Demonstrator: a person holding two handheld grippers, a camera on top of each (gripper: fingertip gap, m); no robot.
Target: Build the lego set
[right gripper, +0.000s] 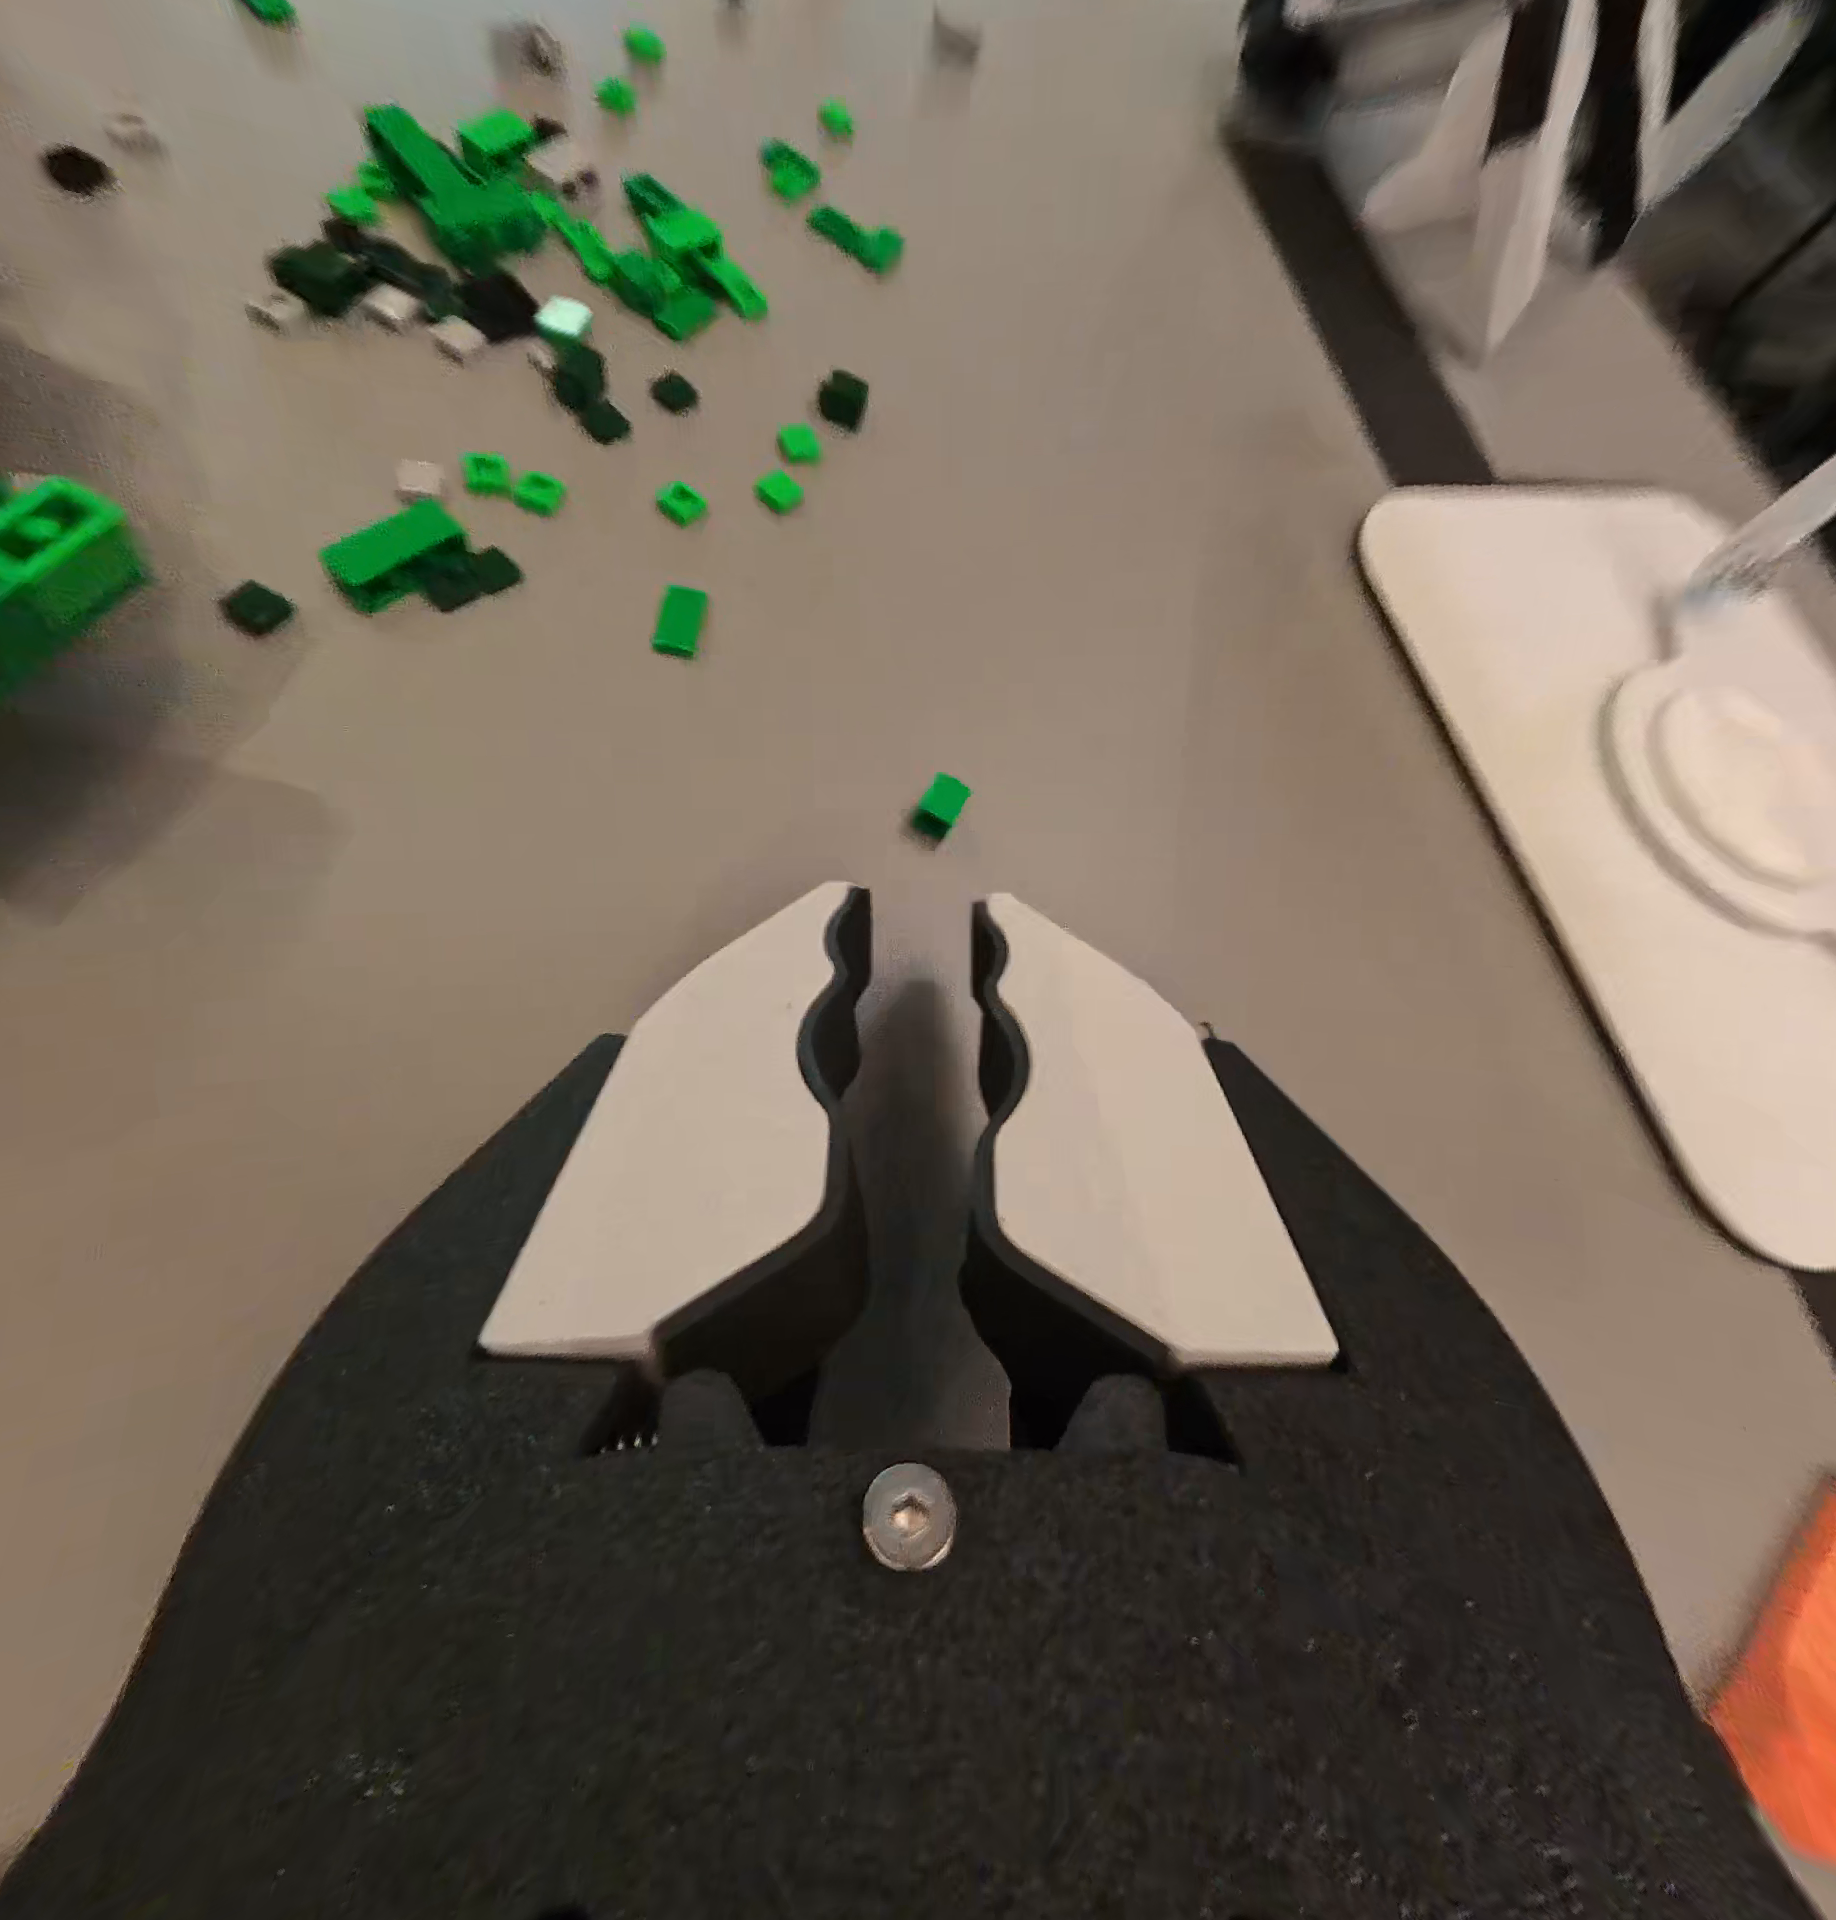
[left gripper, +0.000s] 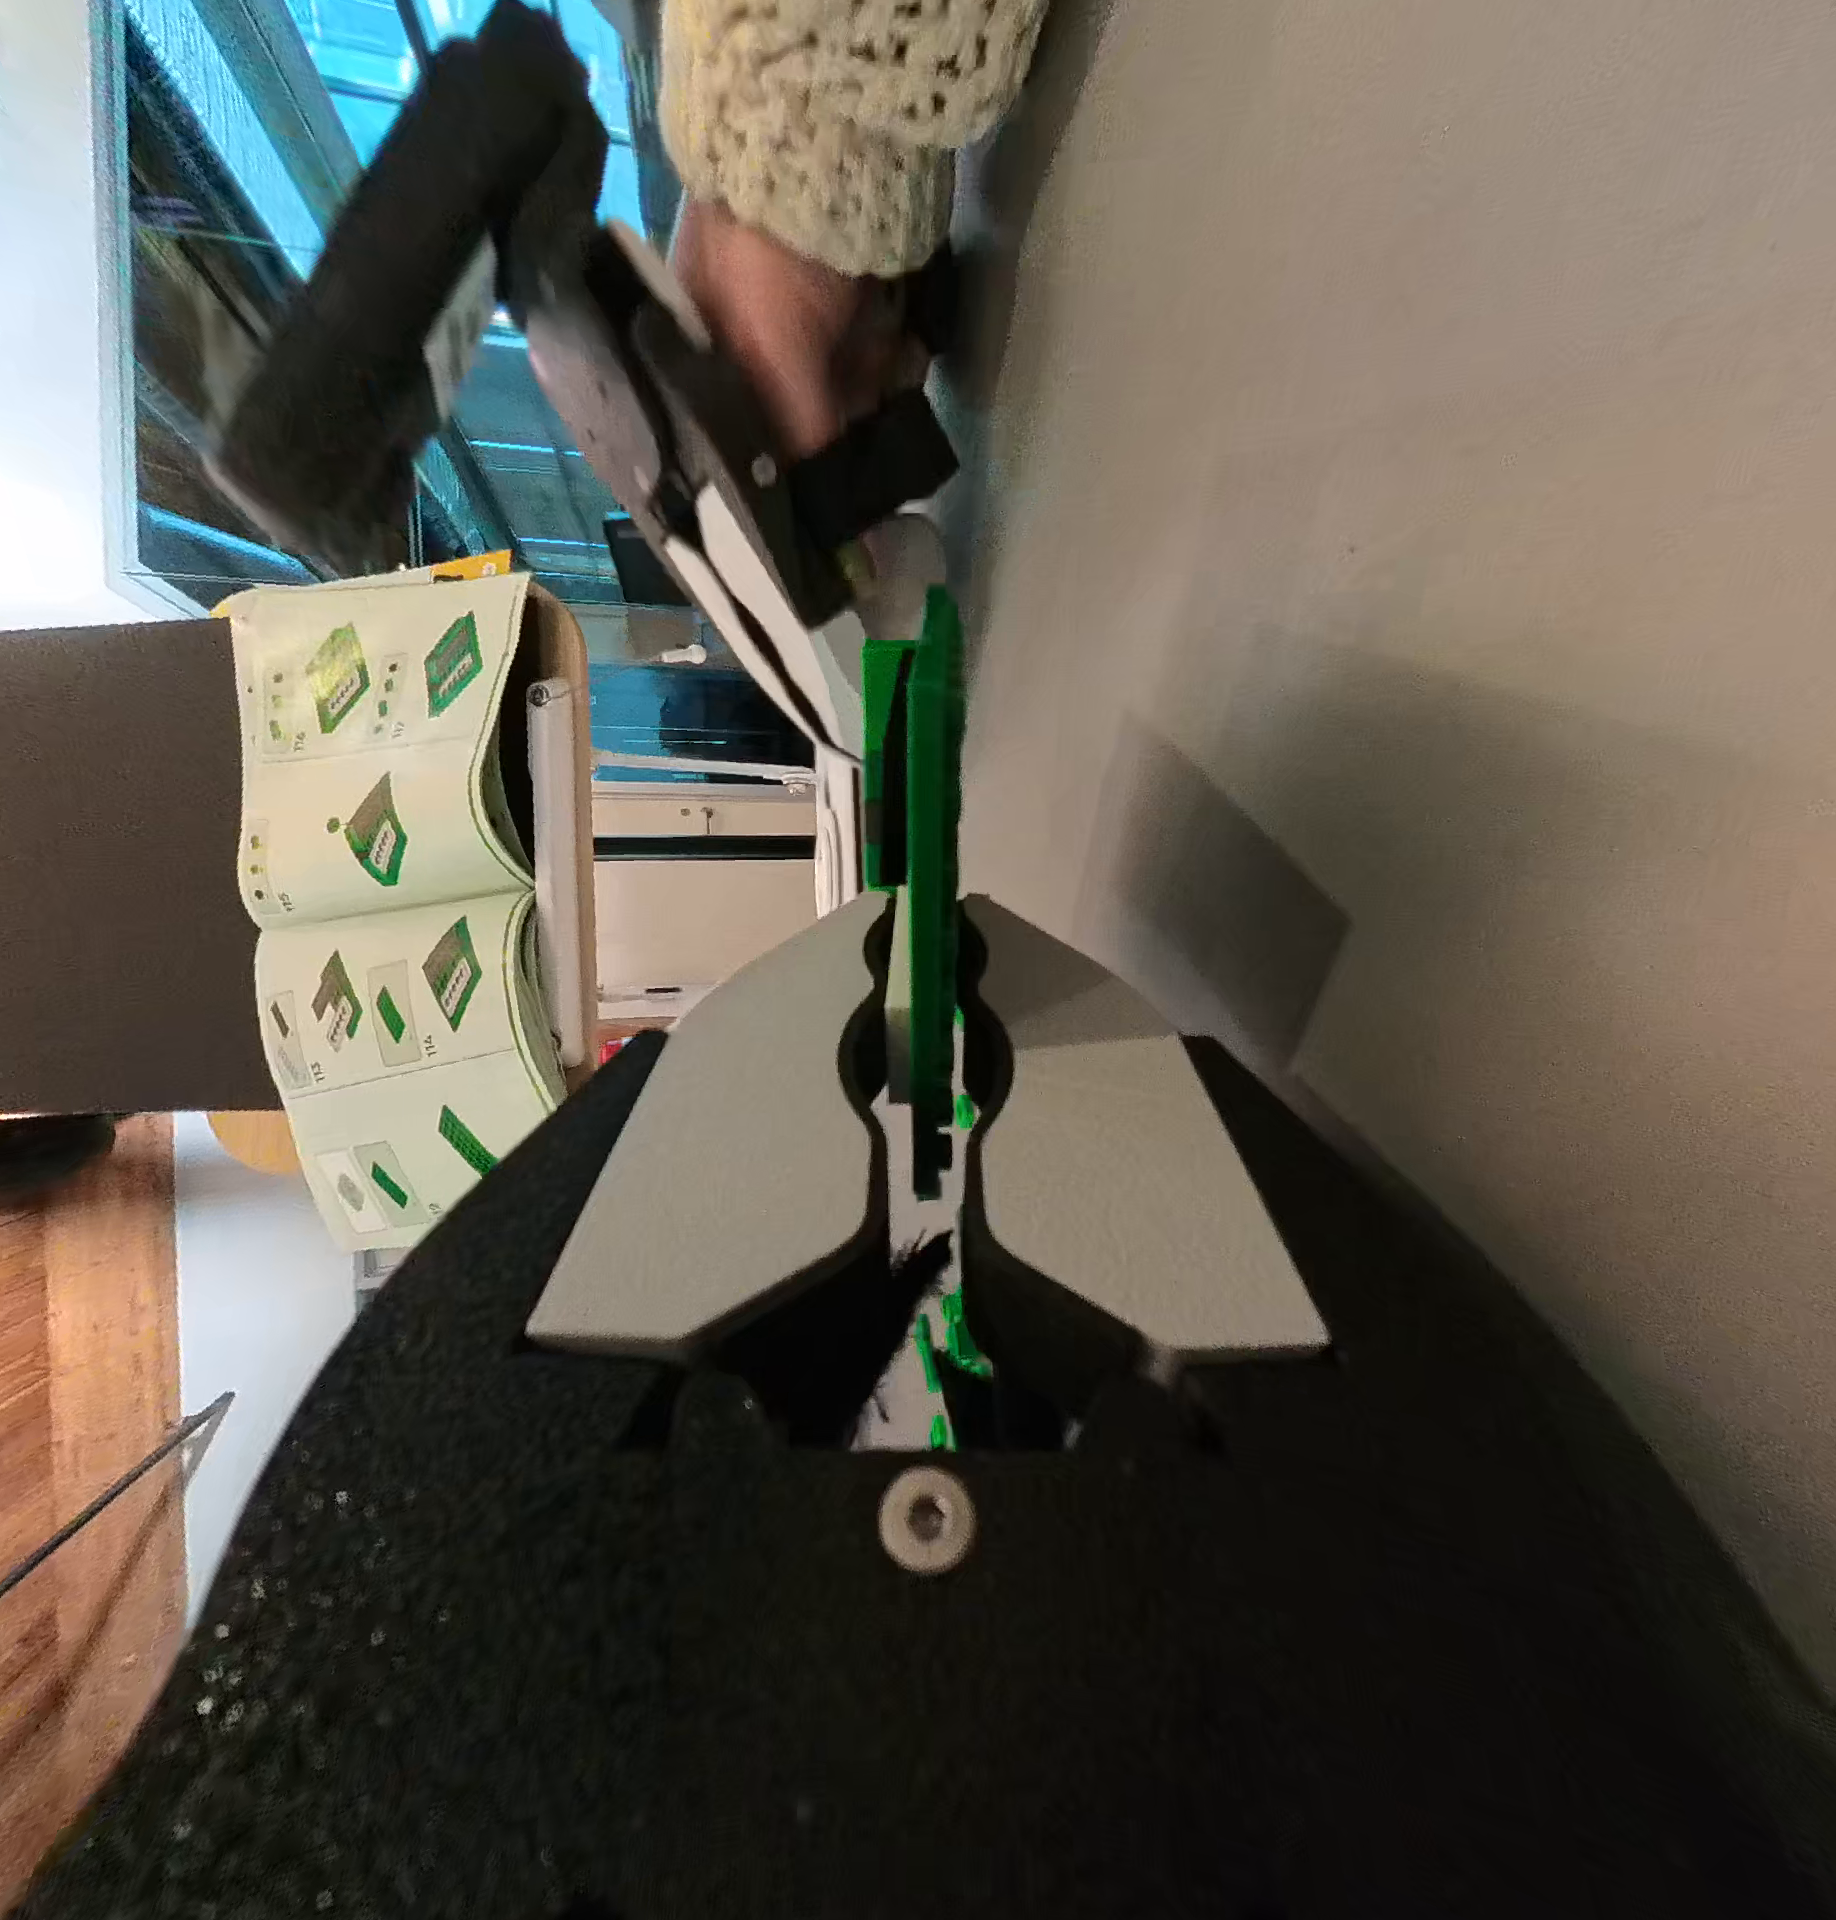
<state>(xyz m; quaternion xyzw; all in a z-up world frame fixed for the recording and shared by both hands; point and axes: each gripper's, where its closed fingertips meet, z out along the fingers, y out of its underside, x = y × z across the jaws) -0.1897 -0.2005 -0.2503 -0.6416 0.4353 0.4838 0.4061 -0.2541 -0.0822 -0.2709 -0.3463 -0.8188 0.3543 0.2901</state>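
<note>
My left gripper (left gripper: 924, 904) is shut on a flat green Lego build (left gripper: 929, 748), gripping it by its edge so it stands out beyond the fingertips just above the grey table (left gripper: 1413, 520). My right gripper (left gripper: 826, 717), held by a hand in a cream knit sleeve, shows in the left wrist view with its tips beside the build's far end. In the right wrist view my right gripper (right gripper: 921, 899) is open and empty, low over the table. A small green brick (right gripper: 940, 805) lies just ahead of its tips. The green build (right gripper: 31, 582) shows at the left edge.
Several loose green, dark and white pieces (right gripper: 540, 229) are scattered at the far left of the table. An open instruction booklet (left gripper: 374, 831) is propped up behind. A white stand base (right gripper: 1620, 831) sits at the right, and an orange object (right gripper: 1818, 1714) at the lower right.
</note>
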